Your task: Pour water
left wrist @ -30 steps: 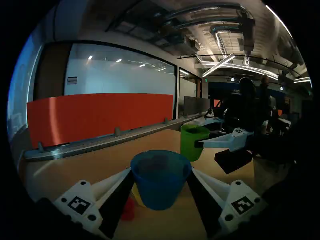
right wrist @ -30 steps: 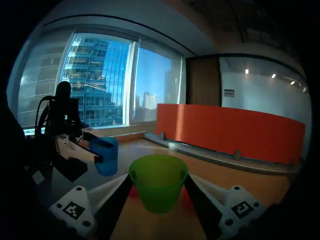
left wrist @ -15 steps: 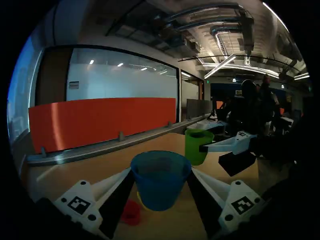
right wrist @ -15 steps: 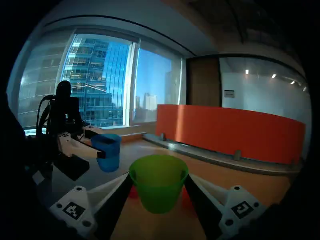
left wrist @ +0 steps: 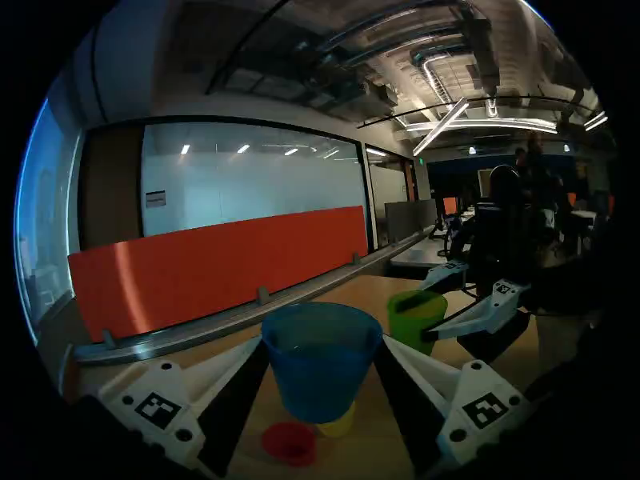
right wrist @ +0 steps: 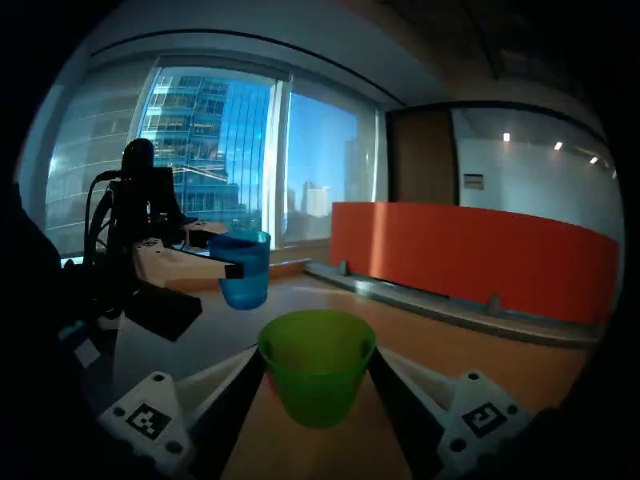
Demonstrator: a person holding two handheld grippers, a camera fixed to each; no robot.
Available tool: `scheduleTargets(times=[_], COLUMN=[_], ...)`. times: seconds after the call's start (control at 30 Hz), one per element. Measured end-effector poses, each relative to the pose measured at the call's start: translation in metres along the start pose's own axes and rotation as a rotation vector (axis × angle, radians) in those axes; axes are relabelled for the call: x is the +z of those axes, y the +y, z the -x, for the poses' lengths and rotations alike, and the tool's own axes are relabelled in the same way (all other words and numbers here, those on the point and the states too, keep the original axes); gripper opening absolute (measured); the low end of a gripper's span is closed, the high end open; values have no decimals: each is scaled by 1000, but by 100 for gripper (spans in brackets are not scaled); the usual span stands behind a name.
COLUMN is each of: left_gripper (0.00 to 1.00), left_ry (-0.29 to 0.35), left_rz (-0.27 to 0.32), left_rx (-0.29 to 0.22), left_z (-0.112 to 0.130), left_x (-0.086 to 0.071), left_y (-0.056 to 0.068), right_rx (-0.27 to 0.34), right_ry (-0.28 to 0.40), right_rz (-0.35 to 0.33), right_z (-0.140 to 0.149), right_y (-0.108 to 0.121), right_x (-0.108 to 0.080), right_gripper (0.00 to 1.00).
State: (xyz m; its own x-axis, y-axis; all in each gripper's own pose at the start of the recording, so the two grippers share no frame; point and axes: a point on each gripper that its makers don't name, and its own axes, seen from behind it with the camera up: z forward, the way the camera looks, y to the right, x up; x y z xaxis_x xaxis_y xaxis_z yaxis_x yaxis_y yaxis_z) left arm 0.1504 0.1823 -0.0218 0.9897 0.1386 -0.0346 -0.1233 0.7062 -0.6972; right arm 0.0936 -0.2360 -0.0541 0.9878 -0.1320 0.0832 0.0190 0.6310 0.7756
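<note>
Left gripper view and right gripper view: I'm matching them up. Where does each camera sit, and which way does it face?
Left gripper view: on the left tool, facing the orange panel; its fingers hold the blue cup.
Right gripper view: on the right tool, facing the windows; its fingers hold the green cup.
Shared: both cups, both tools, the orange panel.

Our left tongs (left wrist: 320,352) press both fingers on the upright blue cup (left wrist: 322,376). Our right tongs (right wrist: 318,360) grip the green cup (right wrist: 318,380) the same way. From the left gripper view, the right tongs sit at 3 o'clock. From the right gripper view, the left tongs sit at 10 o'clock.
</note>
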Motion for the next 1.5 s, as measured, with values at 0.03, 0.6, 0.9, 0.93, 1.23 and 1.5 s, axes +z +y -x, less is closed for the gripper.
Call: scheduleTargets(times=[0.03,0.6,0.9,0.93,1.23,1.5], left_gripper=[86,86,86,86,86,86], left_ry=[1,-5,-3,-3,-12,-20], left_rz=[-1,-31,-49,-50,-61,-67], left_rx=[8,169,271,280,368,435], left_z=[-2,-24,-40,-41,-51,-56], left_x=[0,0,1,1,3,6], left_y=[0,-8,-10,-10,-8,-7], right_rx=[1,-3,-3,-3,-2,-4], right_ry=[0,-8,-9,-8,-6,-7], right_rz=[-5,-87,-116,-120,-146,-161], right_z=[1,10,12,12,11,12], right_y=[-2,-34,-48,-49,-60,-65], right_x=[1,18,25,25,29,32], right_gripper=[90,90,90,90,90,90])
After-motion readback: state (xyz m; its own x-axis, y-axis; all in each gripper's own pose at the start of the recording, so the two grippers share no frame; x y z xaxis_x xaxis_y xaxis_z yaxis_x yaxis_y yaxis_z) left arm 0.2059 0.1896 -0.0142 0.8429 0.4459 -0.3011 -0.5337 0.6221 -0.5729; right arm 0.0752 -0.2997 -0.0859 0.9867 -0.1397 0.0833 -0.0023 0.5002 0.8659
